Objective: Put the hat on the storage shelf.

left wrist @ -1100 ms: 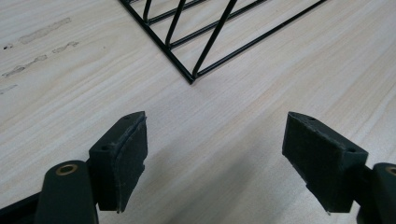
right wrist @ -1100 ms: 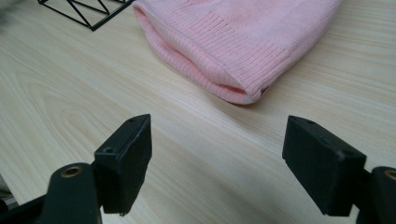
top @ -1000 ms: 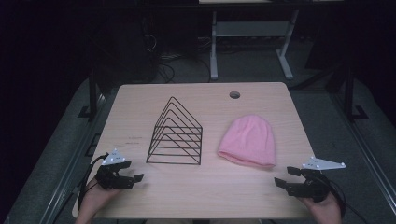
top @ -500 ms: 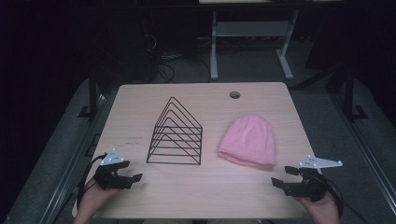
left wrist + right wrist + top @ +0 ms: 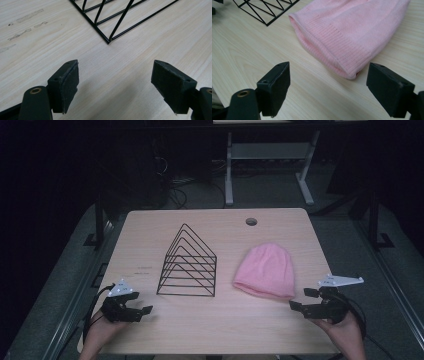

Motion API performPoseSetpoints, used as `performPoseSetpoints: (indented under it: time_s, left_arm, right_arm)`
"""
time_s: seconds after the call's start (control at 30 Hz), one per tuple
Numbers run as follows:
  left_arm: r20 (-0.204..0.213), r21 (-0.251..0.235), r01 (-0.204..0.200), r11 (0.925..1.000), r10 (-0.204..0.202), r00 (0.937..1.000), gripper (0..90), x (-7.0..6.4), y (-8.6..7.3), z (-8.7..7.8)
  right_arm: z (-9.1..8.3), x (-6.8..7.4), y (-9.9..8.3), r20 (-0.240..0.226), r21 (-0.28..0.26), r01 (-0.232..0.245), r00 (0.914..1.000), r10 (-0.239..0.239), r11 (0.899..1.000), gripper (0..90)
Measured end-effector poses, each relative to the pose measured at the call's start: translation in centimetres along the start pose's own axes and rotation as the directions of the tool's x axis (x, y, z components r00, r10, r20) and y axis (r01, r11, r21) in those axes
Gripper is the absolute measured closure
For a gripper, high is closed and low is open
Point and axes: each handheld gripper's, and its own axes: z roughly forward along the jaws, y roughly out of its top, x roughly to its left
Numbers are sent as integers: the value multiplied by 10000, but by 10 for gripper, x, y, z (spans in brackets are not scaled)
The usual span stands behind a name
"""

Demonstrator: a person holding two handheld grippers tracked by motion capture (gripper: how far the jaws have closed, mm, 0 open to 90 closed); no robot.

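A pink knit beanie [image 5: 265, 270] lies flat on the right half of the wooden table [image 5: 145, 240], its ribbed brim toward the person. A black wire triangular rack [image 5: 189, 265] stands at the table's middle. My right gripper [image 5: 300, 298] rests near the front right edge, open, just short of the brim's right corner. In the right gripper view the beanie [image 5: 352, 27] lies ahead of the spread jaws of the right gripper [image 5: 328, 87]. My left gripper [image 5: 142, 312] sits open at the front left. Bare wood lies between the jaws of the left gripper [image 5: 115, 82], with the rack's corner [image 5: 109, 40] beyond.
A round cable hole [image 5: 251, 221] sits near the table's far edge. Beyond the table stand the white legs of another desk [image 5: 229, 170], with cables on the dark floor. Bare wood stretches along the front between the two grippers.
My right gripper has crept a little left and forward, toward the beanie's brim. The left gripper, the rack and the beanie have stayed put.
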Motion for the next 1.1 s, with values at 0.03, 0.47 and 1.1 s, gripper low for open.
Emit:
performPoseSetpoints:
  time_s: [0.03, 0.47, 1.1]
  left_arm:
    - [-7, 35, -104, 9999, 104, 9999, 223, 1, 0, 0]
    - [73, -172, 73, 9998, -71, 9999, 223, 1, 2, 0]
    - [178, -226, 104, 9997, -100, 9998, 223, 2, 3, 1]
  right_arm:
    - [1, -1, 3, 17, 12, 27, 10000, -27, 10000, 183]
    - [18, -14, 47, -270, 821, 110, 9996, -88, 9966, 185]
    - [48, -53, 102, 118, 1736, -16, 9999, -5, 9848, 211]
